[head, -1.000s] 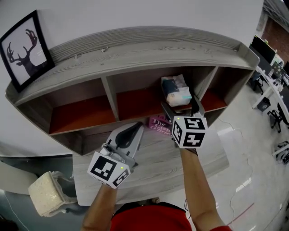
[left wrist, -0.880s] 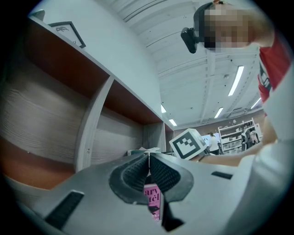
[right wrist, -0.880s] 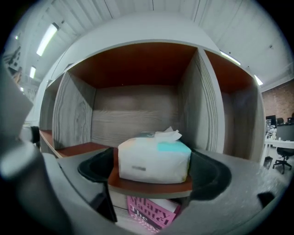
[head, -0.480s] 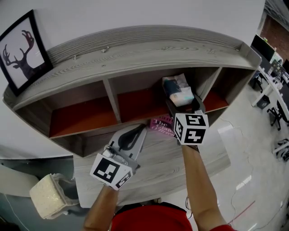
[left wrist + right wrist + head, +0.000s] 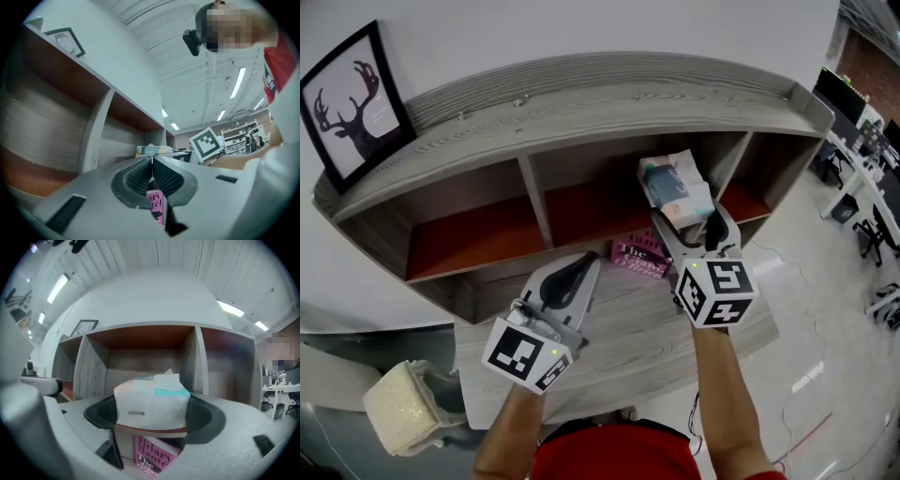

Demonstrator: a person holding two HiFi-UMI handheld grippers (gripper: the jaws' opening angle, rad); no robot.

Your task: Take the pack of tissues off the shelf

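Head view: a white plastic-wrapped pack of tissues with a teal stripe (image 5: pixel 673 186) sits at the front lip of the grey wooden shelf's (image 5: pixel 581 103) middle compartment, at twelve o'clock from the right gripper (image 5: pixel 692 225). The left gripper (image 5: pixel 572 281) hovers at eight o'clock from it, above the grey table (image 5: pixel 628 347).

Left gripper view: its jaws are pressed together, with nothing in their grip.

Right gripper view: the jaws are closing on the pack, pads against both its sides. A pink paperback book (image 5: pixel 152 453) lies at six o'clock below.

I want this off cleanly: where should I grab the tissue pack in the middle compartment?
Squeeze the tissue pack across its left and right faces, coming straight through the shelf's open front: it sits at the front edge, clear of both dividers.
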